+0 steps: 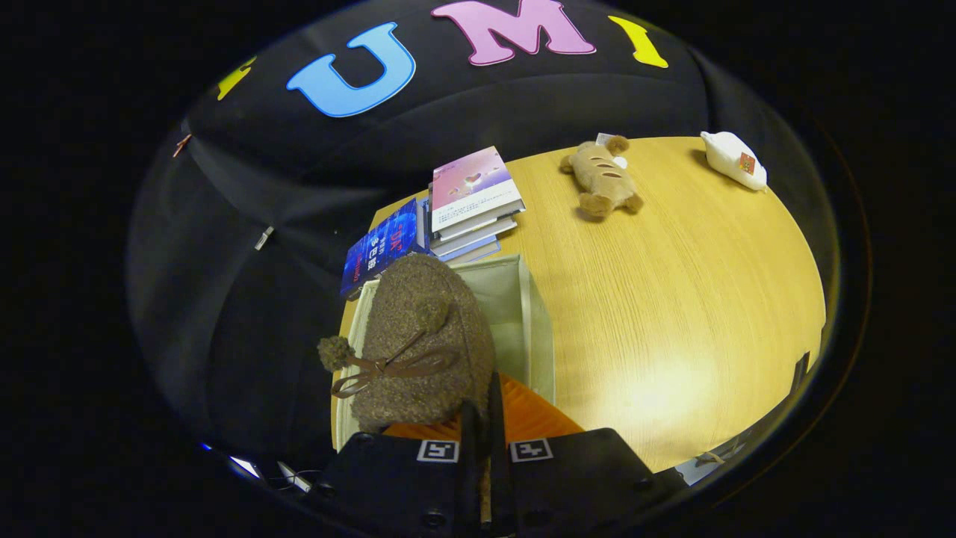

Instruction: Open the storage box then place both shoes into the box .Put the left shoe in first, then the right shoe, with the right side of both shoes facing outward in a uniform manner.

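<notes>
A brown fuzzy shoe [426, 336] with a brown lace bow and pom-poms hangs toe-forward over the open storage box [532, 321], covering most of its left half. My gripper [482, 418] is shut on the shoe's near edge, its two fingers almost touching. The box is pale, with light fabric walls, and stands on the wooden table [672, 299] near its left edge. Its orange lid [534, 422] lies folded toward me, just right of the fingers. The shoe hides the box's floor on the left; the right part looks bare.
Just beyond the box is a stack of books [474, 198] with a blue book [381, 250] leaning beside it. A tan plush toy [601, 179] and a white object [736, 161] lie at the table's far side. The wood to the right of the box is bare.
</notes>
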The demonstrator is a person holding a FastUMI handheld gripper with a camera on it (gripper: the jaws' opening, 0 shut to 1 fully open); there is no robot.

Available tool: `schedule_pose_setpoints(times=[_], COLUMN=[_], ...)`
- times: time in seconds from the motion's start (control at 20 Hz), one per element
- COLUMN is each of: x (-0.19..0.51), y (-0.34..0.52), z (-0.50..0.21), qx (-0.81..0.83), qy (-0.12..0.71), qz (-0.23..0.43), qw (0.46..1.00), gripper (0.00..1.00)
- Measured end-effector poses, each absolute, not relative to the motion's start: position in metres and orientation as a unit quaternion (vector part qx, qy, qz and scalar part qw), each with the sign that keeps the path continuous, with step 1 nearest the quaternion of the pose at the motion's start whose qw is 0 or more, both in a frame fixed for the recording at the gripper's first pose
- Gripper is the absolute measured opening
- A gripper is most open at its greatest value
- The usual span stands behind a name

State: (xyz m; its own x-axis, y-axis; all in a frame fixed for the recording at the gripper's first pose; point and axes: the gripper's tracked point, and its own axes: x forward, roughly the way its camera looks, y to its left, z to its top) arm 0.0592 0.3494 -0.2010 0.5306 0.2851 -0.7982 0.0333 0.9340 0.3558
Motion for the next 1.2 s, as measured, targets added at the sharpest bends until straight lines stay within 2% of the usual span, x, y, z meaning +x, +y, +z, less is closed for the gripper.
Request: schedule_pose_setpoints(times=[0.05,0.2,0.4,0.55,0.6,1.2], x=[0.059,0.058,0.051,0.043,0.041,0.050], y=[0.350,0.364,0.372,0.355,0.348,0.193], z=[-0.205,-0.205,-0.185,-0.172,-0.167,-0.119], qx=[0.167,0.190,0.207,0.186,0.182,0.111], qy=[0.481,0.484,0.469,0.455,0.450,0.357], qz=[0.072,0.089,0.120,0.129,0.132,0.127], qw=[0.857,0.850,0.850,0.861,0.864,0.919], gripper=[0.11,0.27,0.87,0.92,0.97,0.99])
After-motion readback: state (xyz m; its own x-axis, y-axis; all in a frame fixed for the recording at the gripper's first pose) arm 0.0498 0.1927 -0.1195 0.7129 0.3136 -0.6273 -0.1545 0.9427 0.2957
